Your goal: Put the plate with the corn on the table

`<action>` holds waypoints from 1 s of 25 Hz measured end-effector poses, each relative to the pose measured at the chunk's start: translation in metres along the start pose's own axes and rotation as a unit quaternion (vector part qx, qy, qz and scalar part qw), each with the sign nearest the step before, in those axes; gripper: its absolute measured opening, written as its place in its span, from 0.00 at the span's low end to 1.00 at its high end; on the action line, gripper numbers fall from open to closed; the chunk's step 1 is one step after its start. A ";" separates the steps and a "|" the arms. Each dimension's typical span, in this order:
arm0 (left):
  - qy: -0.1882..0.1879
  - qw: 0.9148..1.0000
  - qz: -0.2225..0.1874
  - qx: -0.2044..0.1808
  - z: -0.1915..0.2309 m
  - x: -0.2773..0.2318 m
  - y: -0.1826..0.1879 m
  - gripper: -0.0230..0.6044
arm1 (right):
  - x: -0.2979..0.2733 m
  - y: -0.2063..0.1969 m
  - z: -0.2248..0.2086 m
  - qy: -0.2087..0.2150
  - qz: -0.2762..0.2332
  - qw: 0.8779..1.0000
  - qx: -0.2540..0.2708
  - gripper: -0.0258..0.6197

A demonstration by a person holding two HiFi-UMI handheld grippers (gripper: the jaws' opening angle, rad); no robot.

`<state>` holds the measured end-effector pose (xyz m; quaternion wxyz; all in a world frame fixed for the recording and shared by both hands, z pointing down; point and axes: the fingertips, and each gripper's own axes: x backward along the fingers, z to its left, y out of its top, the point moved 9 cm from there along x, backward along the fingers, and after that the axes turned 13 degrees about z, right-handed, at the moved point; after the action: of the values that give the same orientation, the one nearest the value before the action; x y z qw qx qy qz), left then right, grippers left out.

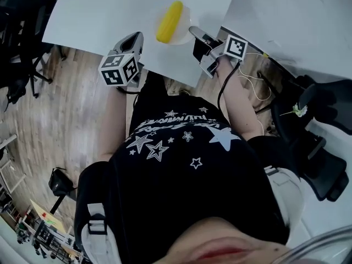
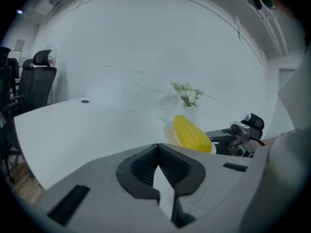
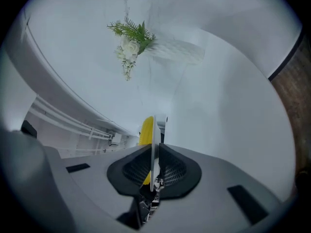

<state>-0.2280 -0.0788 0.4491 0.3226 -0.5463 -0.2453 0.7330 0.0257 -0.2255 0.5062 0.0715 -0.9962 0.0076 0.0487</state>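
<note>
Black T-shirt (image 1: 181,169) printed with white stars fills the bottom of the head view, and past it we see both forearms reaching out over the pale wooden floor (image 1: 71,103) toward the large white table (image 1: 110,15).

We hold the right gripper (image 1: 192,31) pinched on the rim of the thin, translucent white plate (image 1: 184,14). In the right gripper view that rim stands edge-on between the ribbed black pads (image 3: 167,171), which press on it from both sides, with the yellow corn cob (image 3: 146,127) lying on the plate's face just beyond the jaws.

From above, the corn (image 1: 169,22) lies along the plate, over the table and close to its near edge. We cannot tell whether the plate touches the tabletop.

Our left gripper (image 1: 137,34) is just beside the plate on its left and apart from it. Its jaws meet at the tips with nothing between them, as the left gripper view (image 2: 156,147) shows; there the corn (image 2: 192,134) lies ahead and slightly to the right.

A small sprig of white flowers (image 2: 187,93) sits farther back on the table.
</note>
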 end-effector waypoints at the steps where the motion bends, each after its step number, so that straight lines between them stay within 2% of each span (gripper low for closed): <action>1: -0.007 1.000 0.005 -0.003 0.008 -0.006 0.006 0.05 | -0.005 0.004 -0.002 -0.001 -0.008 1.000 -0.001 0.09; 11: -0.065 0.996 0.041 -0.052 0.080 -0.065 0.082 0.05 | -0.058 0.049 -0.011 -0.009 -0.072 0.997 -0.004 0.09; 25: -0.117 0.986 0.089 -0.082 0.130 -0.143 0.128 0.05 | -0.092 0.080 -0.049 -0.042 -0.142 0.989 -0.028 0.09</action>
<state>-0.3507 -0.2718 0.4862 0.1798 -0.5013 -0.2909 0.7948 -0.0633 -0.3107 0.5519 0.0497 -0.9859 -0.1388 0.0797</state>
